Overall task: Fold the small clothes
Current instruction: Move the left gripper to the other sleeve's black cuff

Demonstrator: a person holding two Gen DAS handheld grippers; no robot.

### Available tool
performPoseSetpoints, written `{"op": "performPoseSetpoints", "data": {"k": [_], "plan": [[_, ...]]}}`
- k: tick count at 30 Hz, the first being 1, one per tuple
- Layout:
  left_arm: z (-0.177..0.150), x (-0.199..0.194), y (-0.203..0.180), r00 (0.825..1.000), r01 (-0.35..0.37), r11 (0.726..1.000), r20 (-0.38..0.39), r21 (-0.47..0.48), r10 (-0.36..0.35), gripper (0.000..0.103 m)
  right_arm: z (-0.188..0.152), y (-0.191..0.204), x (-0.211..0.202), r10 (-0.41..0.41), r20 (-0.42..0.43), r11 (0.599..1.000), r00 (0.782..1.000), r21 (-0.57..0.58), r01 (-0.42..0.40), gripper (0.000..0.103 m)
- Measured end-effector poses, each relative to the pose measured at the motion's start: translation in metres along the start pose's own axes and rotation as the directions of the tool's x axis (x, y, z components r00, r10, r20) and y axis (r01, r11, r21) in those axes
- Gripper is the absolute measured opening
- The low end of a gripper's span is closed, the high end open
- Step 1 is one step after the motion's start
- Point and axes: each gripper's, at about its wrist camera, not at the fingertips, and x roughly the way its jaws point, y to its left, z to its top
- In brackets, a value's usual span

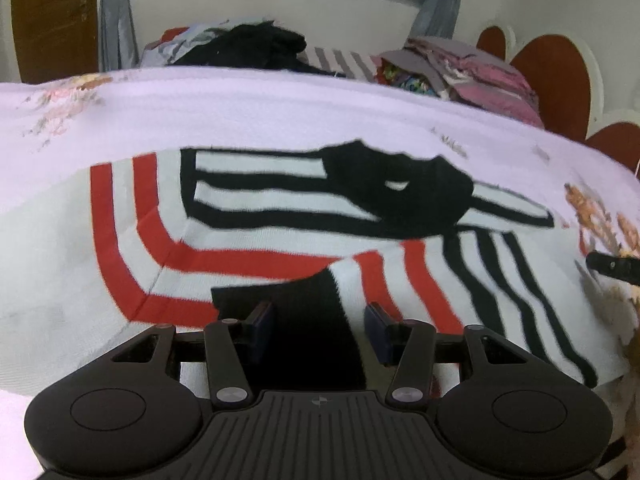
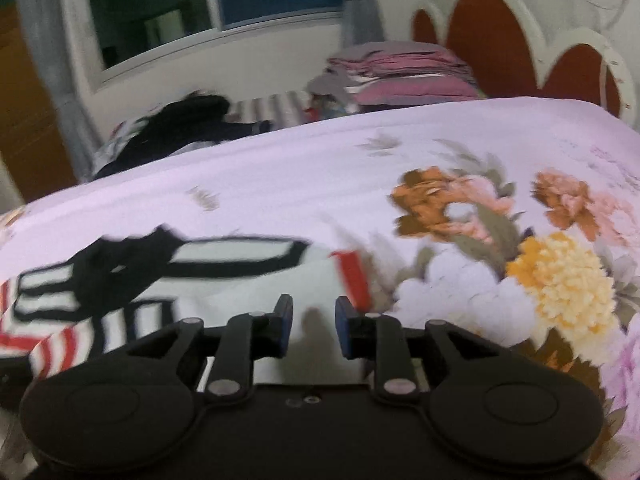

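Note:
A small white knit sweater (image 1: pixel 280 216) with red and black stripes and a black collar lies spread on the floral bedsheet (image 1: pixel 240 112). My left gripper (image 1: pixel 319 322) is open just above its near black hem band, jaws either side of the band, holding nothing. My right gripper (image 2: pixel 314 322) is open and empty over the sweater's (image 2: pixel 224 276) white right part, near its red-trimmed edge. The other gripper's tip (image 1: pixel 612 266) shows at the right edge of the left wrist view.
A dark heap of clothes (image 1: pixel 248 48) and a stack of folded pink and grey clothes (image 2: pixel 404 76) sit at the far side of the bed. A red and white headboard (image 2: pixel 500 40) stands at the right. A window (image 2: pixel 208 4) with curtains is behind.

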Motion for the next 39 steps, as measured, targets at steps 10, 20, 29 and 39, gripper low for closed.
{"op": "performPoseSetpoints", "data": {"k": [10,20,29,39], "plan": [[-0.009,-0.031,0.011,1.0,-0.023,0.999,-0.01,-0.047,0.023,0.051,-0.021,0.024,-0.026,0.061,-0.039,0.998,0.997,-0.031,-0.062,0.028],[-0.039,-0.097,0.081,0.991,-0.124,0.973,0.024,-0.195,0.131,0.07,-0.034,0.067,-0.043,0.165,-0.058,0.984,0.985,-0.065,-0.168,0.034],[-0.066,-0.125,0.183,0.974,-0.211,0.918,0.009,-0.336,0.227,0.07,-0.044,0.129,-0.056,0.228,-0.06,0.967,0.972,-0.107,-0.233,0.035],[-0.067,-0.118,0.24,0.978,-0.192,0.908,0.001,-0.373,0.207,0.07,-0.045,0.204,-0.023,0.197,-0.091,0.97,0.976,-0.129,-0.208,0.036]]}}
